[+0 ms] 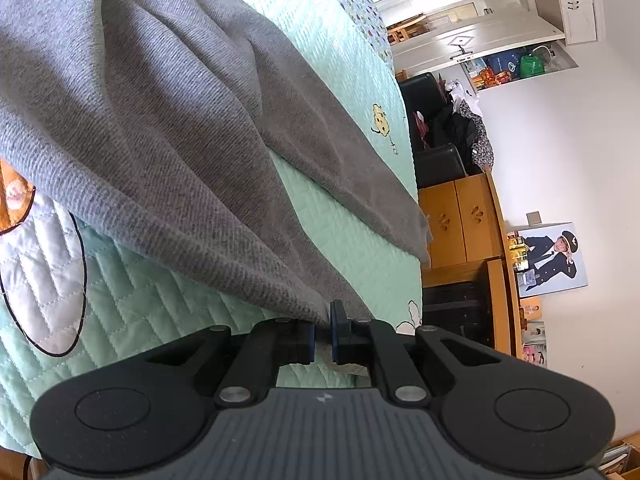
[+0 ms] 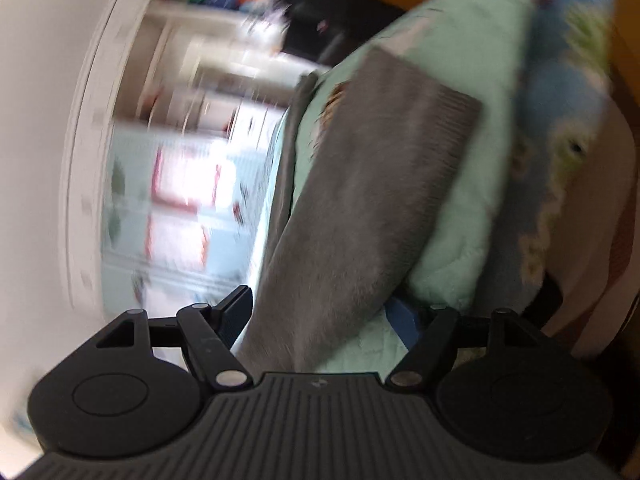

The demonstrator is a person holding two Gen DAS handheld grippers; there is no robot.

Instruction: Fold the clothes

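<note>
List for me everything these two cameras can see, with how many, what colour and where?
Grey knitted fabric garment: one, grey, draped over the bed, its edge pinched in the left tongs; its ribbed hem shows in the right view.
Mint-green quilted bedspread: one, mint with cartoon prints, under the garment.
Orange wooden cabinet: one, orange-brown, beside the bed.
Framed portrait photo: one, blue and white, against the white wall.
White wardrobe: one, white, far corner.
Left tongs: one, black with blue pads, shut on the garment.
Right tongs: one, black, open, astride the garment in a blurred view.
</note>
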